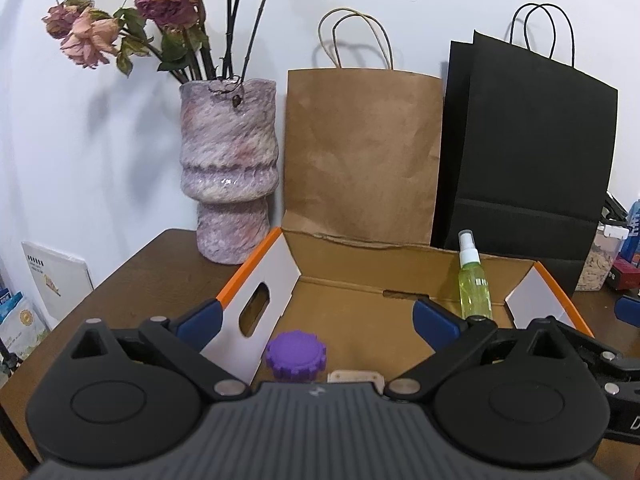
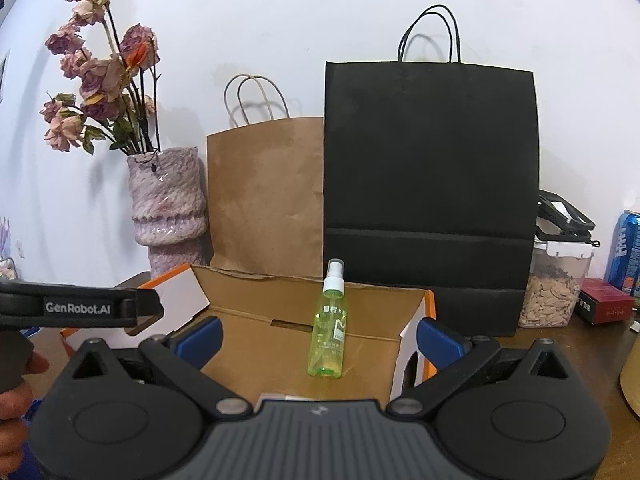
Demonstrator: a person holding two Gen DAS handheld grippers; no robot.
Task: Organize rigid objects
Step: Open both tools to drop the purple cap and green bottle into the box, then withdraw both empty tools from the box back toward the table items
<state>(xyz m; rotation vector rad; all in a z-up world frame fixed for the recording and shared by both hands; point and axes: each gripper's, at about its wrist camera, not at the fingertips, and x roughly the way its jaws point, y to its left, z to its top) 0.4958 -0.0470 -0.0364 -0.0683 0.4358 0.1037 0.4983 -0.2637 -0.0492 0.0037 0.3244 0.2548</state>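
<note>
An open cardboard box (image 1: pixel 360 320) (image 2: pixel 280 320) with orange-edged flaps lies on the brown table. A green spray bottle (image 1: pixel 474 280) (image 2: pixel 329 332) with a white nozzle stands inside it toward the back right. A purple ridged jar lid (image 1: pixel 296 360) and a small beige piece (image 1: pixel 355 378) show at the box's near side, just under my left gripper (image 1: pixel 316 320). That gripper is open and holds nothing. My right gripper (image 2: pixel 318 338) is open too, hovering before the box with the bottle seen between its fingers. The left tool's body (image 2: pixel 80 308) and a hand (image 2: pixel 16 400) show at the left.
Against the white wall stand a pink vase (image 1: pixel 228 168) (image 2: pixel 168 208) of dried roses, a brown paper bag (image 1: pixel 360 152) (image 2: pixel 268 192) and a black paper bag (image 1: pixel 524 152) (image 2: pixel 428 196). A clear container of seeds (image 2: pixel 556 288), a red box (image 2: pixel 604 306) and a blue can (image 2: pixel 626 252) sit at right.
</note>
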